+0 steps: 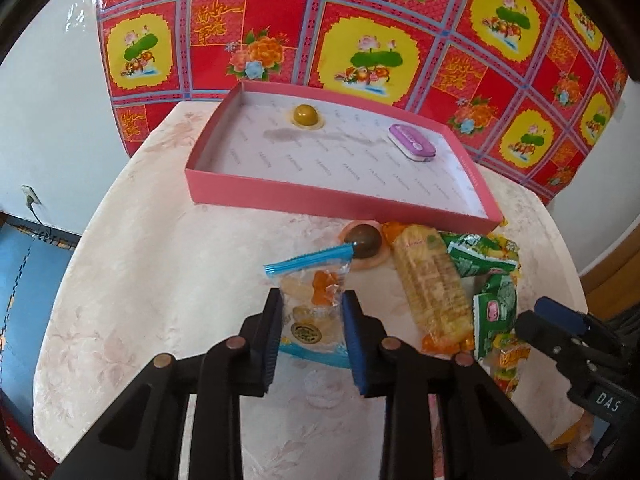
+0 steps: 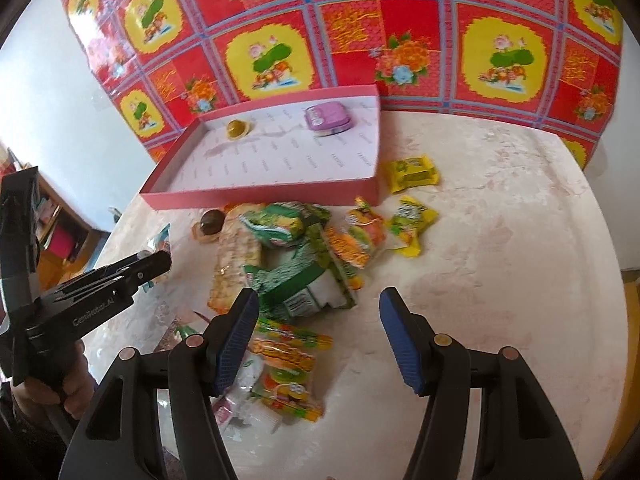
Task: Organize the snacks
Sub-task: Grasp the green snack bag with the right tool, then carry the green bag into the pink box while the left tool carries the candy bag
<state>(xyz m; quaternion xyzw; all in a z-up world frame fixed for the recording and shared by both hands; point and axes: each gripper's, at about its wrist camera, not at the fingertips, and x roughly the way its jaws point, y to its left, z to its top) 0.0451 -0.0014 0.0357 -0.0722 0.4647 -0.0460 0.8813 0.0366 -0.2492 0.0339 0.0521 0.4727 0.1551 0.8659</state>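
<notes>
So my left gripper is clamped on a clear candy bag w/ blue sealed edges, right over the counter. Right gripper hangs open w/ nothing in it, above the snack pile. Pink box sits behind the pile, holding a gold ball and a purple tin, well apart.

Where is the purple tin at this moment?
The purple tin lies inside the pink box, near its far right corner in the left wrist view, well apart from the round candy.
</notes>
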